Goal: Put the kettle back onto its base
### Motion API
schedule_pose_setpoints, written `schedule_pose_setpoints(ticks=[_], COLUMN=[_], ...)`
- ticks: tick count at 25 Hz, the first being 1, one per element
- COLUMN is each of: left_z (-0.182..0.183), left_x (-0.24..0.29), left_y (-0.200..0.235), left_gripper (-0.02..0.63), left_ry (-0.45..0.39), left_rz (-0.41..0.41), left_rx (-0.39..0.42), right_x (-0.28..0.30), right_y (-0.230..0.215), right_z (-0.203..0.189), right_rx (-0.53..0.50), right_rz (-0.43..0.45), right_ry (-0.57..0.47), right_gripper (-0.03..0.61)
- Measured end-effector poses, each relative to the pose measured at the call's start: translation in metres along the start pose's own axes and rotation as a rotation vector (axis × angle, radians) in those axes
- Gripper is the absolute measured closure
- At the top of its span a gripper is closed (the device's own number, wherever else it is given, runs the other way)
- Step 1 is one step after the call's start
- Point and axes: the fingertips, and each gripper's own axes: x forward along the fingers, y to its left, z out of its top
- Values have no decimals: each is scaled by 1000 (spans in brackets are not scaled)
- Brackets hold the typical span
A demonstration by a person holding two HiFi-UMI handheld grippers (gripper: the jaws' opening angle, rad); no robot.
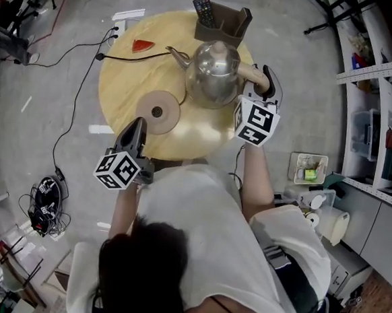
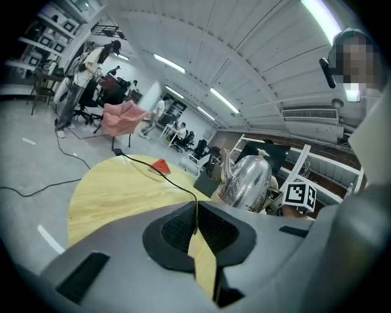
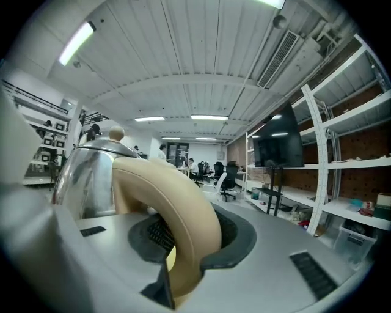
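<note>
While the head view looks steeply down, the round table (image 1: 120,86) shows a pale wood-grain top. At its far edge stands a dark open box (image 1: 235,22) with angular walls, holding 1 black remote control (image 1: 203,10) leaned upright in a corner. A flat red wedge (image 1: 143,46) lies near a thin black cable (image 1: 133,59). The base (image 1: 158,111) is a flat tan disc with a dark round centre, bare on top. Just beside it, to its right, is the kettle (image 1: 213,69): bulbous, mirror-bright metal with a curved spout toward the wedge. The right gripper (image 1: 266,84) meets its beige handle (image 1: 251,74). The left gripper (image 1: 136,124) hangs over the near table edge, close to the base.

From the left gripper view, the left gripper (image 2: 195,214) has its ribbed black pads met at the tips with nothing between them. Beyond lie the table (image 2: 116,189) and the shiny kettle (image 2: 247,180) (its bottom is hidden, so I cannot tell if it touches the top).

From the right gripper view, the right gripper (image 3: 183,244) is clamped on the thick, smooth, arched handle (image 3: 177,208); the kettle (image 3: 85,177) rises at left under a round knob (image 3: 115,132).
</note>
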Motion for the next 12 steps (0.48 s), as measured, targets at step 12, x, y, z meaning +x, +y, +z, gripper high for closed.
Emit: schedule_pose_setpoints(ticks=[12], left_z=[6], left_x=[-48], left_y=[32], left_gripper=[583], left_ry=[-110], left_rz=[119], left_rx=[-55], right_x=[5], right_y=[82], right_z=[21], right_rx=[23], right_rz=[248], right_ry=[-36], right_gripper=[471])
